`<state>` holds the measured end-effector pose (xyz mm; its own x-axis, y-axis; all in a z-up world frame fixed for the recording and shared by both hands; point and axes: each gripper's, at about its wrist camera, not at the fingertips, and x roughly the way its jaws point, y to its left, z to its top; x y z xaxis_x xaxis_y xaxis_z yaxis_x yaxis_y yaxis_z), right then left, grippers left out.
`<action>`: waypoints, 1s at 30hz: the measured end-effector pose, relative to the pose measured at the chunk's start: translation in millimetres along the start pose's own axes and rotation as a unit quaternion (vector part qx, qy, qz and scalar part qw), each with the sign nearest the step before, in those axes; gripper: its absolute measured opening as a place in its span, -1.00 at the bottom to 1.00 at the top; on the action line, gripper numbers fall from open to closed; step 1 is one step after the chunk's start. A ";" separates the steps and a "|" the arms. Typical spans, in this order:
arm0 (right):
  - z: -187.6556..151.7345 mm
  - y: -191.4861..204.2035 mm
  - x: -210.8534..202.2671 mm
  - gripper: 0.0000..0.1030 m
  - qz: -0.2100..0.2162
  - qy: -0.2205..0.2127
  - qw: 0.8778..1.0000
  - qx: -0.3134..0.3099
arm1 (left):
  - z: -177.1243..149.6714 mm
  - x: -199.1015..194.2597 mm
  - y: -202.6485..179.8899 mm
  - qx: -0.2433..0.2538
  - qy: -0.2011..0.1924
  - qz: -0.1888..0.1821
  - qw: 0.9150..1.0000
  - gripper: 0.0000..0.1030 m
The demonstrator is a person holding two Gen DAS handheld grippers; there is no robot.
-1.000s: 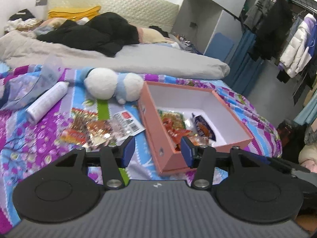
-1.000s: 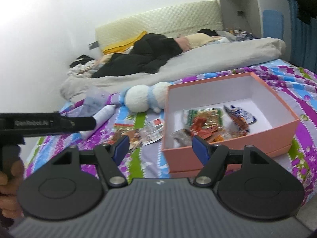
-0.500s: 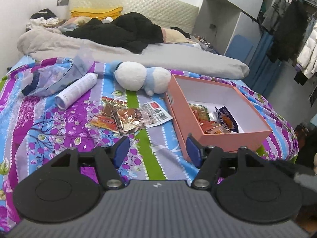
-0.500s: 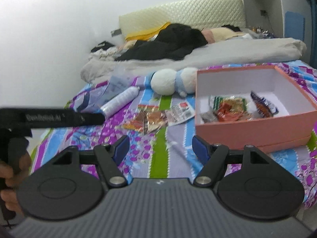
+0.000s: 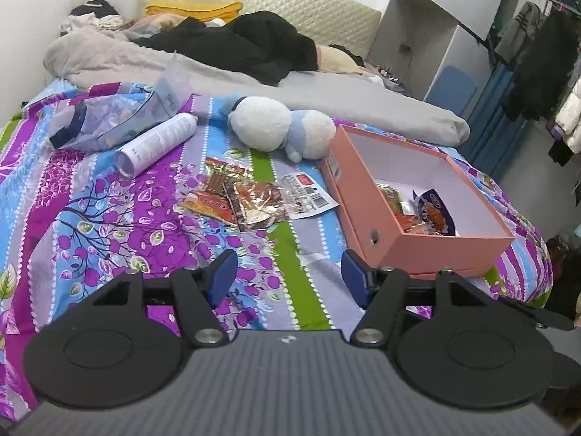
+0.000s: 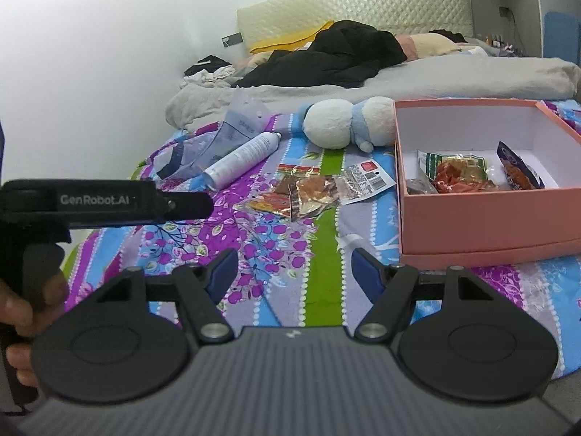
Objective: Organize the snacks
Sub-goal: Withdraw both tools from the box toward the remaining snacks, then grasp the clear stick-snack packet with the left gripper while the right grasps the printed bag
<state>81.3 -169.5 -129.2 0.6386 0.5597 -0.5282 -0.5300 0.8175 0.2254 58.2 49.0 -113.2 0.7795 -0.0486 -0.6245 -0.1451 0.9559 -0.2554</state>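
Roughly halfway thru, by the look of it. Pink box (image 6: pixel 486 214) open near the bed's right edge, already w/ snacks inside: about 3 or 4 packets (image 6: pixel 461 174) in there, hard to split apart since overlapping (one green-edged w/ red stuff, one dark purple leaning on the far wall, maybe one dark one at the near-left corner). Still left out on the flowery bedspread (image 5: pixel 109 218): a small pile of loose packets (image 5: pixel 239 196) just left of the box, approx 4 – one red/gold at the back, one orange, one shiny brownish on top, one white w/ a barcode touching the box side. Overlapping too, so count not solid.

Non-snack stuff, prob staying put: 1 white spray can (image 5: pixel 156 145) lying on its side, 1 clear plastic bag (image 5: pixel 109 120) toward the left edge, 1 white-and-blue plush toy (image 5: pixel 279 127) right behind the pile.

Left gripper (image 5: pixel 288 272) spread apart, nothing between the pads, hanging over bare bedspread short of the pile. Right gripper (image 6: pixel 294 272) same deal – spread, empty, near the box's front-left corner.

Remaining job: loose pile into the box.
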 end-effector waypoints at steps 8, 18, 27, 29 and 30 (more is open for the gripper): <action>0.5 4.5 27.1 0.38 -0.004 0.010 1.000 -0.004 | 5.1 24.6 27.5 -0.013 0.003 0.009 1.000 0.33; -7.3 9.3 84.5 0.38 0.008 0.044 0.999 -0.015 | 13.7 89.6 66.4 -0.044 0.040 0.030 0.998 0.33; 7.0 -8.7 144.4 0.38 -0.028 0.030 0.999 -0.030 | 40.5 173.4 89.2 -0.019 0.047 0.027 0.998 0.33; 10.4 -13.6 162.4 0.38 -0.038 0.024 0.998 -0.036 | 44.7 194.4 93.8 -0.011 0.047 0.025 0.999 0.33; 11.5 -15.4 172.0 0.38 -0.041 0.022 0.998 -0.041 | 46.6 204.7 96.7 -0.007 0.047 0.025 0.999 0.33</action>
<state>205.7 -84.2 -214.1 0.6582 0.4831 -0.5774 -0.5212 0.8458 0.1135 232.1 144.9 -231.3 0.7106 -0.0291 -0.7030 -0.1916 0.9534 -0.2331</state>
